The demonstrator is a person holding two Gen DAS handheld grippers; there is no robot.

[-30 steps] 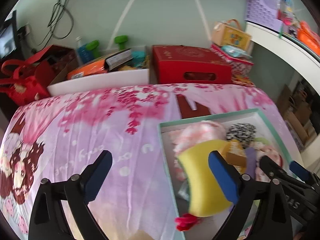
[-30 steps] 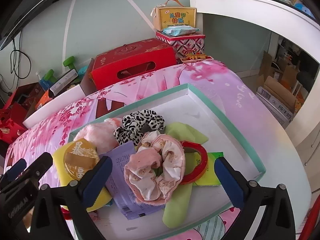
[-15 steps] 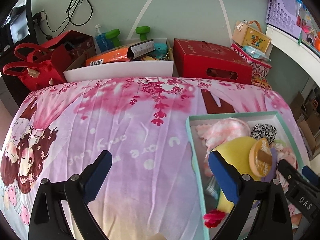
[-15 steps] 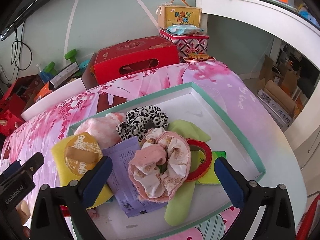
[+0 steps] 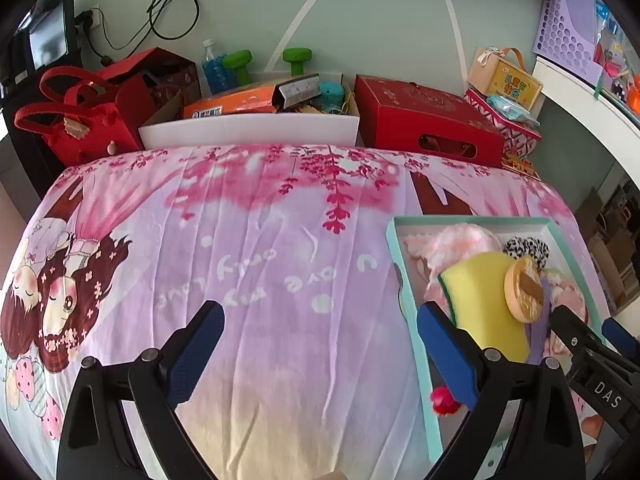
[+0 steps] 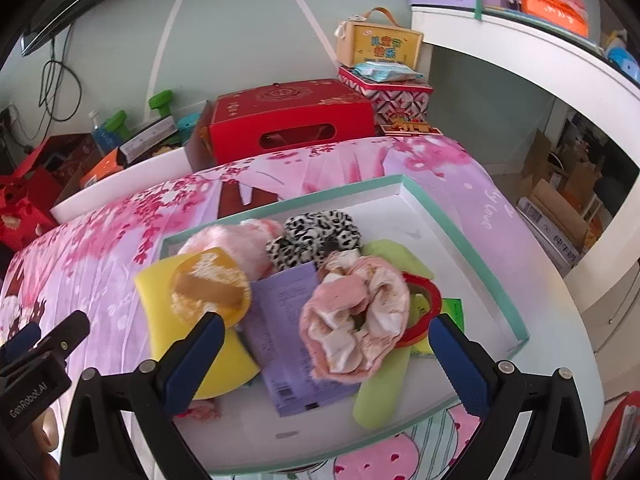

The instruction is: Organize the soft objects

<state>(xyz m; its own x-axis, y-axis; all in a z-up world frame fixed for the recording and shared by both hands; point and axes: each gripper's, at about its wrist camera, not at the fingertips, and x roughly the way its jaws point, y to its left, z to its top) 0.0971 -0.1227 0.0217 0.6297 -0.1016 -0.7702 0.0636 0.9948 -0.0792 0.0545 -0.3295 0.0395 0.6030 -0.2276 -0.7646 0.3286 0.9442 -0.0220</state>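
Showing pink scrunchie (image 6: 356, 316) and purple packet (image 6: 288, 340) in tray (image 6: 472, 236): right view only. Left claw (image 5: 316, 352) open, empty over bedsheet (image 5: 240, 240); right claw (image 6: 326, 360) open.

Pale green wall (image 5: 384, 20) with white diagonal stripes fills upper frame. Black cables (image 5: 172, 4) hang upper left. White curved shelf (image 6: 520, 44) upper right. Pink floral cloth (image 5: 248, 248) covers centre surface. Daylight bright.

Pink bedsheet (image 5: 280, 264) (wrinkled) bears teal-rimmed tray (image 6: 472, 240).
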